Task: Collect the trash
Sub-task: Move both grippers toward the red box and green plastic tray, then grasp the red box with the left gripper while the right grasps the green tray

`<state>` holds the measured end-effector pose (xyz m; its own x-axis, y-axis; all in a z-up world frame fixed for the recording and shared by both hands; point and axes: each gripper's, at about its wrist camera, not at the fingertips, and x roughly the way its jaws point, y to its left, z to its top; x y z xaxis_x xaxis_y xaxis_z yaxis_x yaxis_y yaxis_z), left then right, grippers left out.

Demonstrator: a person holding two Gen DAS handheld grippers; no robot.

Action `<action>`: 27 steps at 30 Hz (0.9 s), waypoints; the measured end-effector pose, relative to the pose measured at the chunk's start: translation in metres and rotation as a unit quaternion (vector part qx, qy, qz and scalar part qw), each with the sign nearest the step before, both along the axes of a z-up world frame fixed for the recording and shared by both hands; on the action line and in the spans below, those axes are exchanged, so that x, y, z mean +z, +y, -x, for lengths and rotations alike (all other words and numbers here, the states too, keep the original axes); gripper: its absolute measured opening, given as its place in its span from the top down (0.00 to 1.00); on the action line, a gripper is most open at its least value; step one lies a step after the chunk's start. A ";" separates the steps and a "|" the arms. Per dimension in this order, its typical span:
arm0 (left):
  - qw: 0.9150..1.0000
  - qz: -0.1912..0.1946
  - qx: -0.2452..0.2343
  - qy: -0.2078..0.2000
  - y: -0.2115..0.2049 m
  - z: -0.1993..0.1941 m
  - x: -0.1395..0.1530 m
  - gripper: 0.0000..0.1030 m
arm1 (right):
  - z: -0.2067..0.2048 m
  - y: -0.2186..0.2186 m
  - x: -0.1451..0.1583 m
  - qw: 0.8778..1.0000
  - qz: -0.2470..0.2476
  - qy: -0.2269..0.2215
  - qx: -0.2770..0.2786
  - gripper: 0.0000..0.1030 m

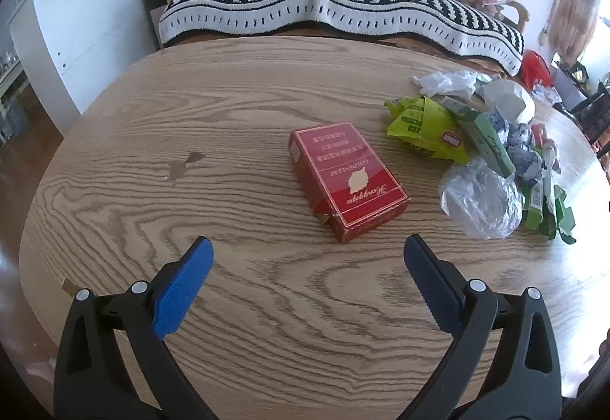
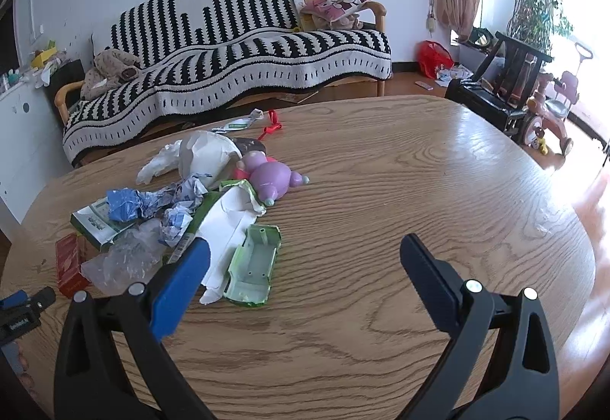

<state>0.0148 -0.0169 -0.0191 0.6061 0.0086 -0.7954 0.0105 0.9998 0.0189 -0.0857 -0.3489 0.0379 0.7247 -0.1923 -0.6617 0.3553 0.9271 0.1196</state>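
A red cigarette box (image 1: 347, 179) lies flat on the wooden table (image 1: 228, 161), just ahead of my open, empty left gripper (image 1: 307, 248). To its right lies a trash pile: a yellow-green wrapper (image 1: 423, 124), a green carton (image 1: 486, 138), a clear plastic bag (image 1: 480, 199) and crumpled paper (image 1: 446, 82). In the right wrist view the same pile lies at left, with a pale green plastic tray (image 2: 253, 269), white paper (image 2: 225, 233), blue crumpled wrapper (image 2: 126, 208) and a purple toy (image 2: 268, 178). My right gripper (image 2: 305, 252) is open and empty, just right of the tray. The red box (image 2: 68, 263) shows at far left.
A sofa with a black-and-white striped cover (image 2: 236, 65) stands behind the table. A white cabinet (image 1: 72, 35) is at the left. A dark chair (image 2: 507, 77) and a child's tricycle (image 2: 553, 107) stand at the right. A red ribbon (image 2: 270, 126) lies near the table's far edge.
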 end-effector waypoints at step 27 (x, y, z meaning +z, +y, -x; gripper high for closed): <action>0.996 -0.056 0.063 -0.010 -0.028 -0.072 -0.009 0.06 | -0.039 0.026 -0.033 0.996 0.032 0.077 0.035 0.07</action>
